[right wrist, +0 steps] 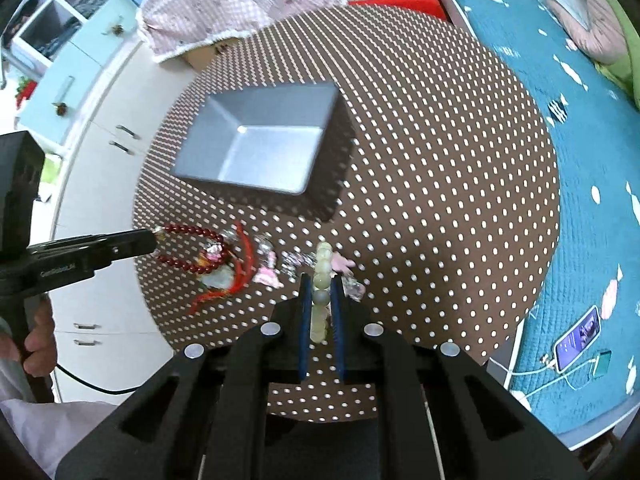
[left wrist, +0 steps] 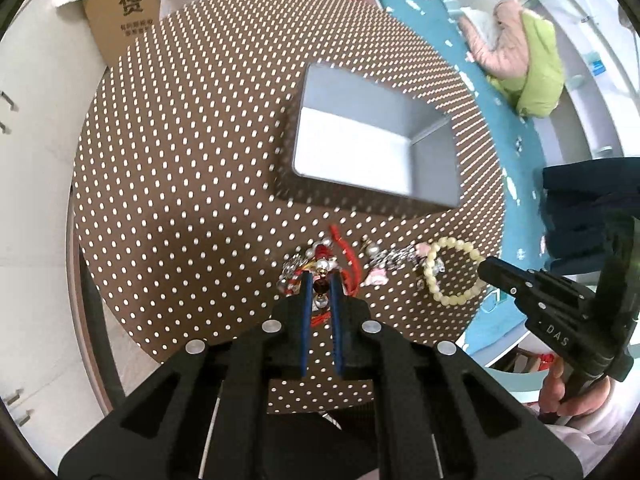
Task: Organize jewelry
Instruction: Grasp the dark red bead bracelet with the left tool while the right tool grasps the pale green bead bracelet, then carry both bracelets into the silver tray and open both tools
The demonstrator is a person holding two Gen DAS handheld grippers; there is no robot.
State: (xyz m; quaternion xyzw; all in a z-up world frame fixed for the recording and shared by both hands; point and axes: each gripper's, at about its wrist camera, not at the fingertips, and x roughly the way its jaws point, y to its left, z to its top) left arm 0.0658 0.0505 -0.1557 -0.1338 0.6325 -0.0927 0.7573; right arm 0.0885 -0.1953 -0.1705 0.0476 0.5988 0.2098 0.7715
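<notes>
Showing the left gripper [left wrist: 320, 284] clamped on a dark red bead bracelet [right wrist: 188, 250] and the right gripper [right wrist: 320, 294] clamped on a pale green bead bracelet [right wrist: 323, 264], both near the gray box [right wrist: 276, 100]; tangled cords could drag neighbouring trinkets along.

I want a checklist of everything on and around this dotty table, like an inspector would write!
Surface: round brown table with white dots.
Job's things: empty grey box; dark red bead bracelet; pale green bead bracelet; small pink and crystal trinkets and a red cord in a heap.
Clutter: nothing seen besides the jewelry.
Grippers: left gripper shut on the dark red bead bracelet; right gripper shut on the pale green bead bracelet.
Cables: white charging cable to a phone on the bed.
Surroundings: teal bedspread, cardboard box, white cabinets.
</notes>
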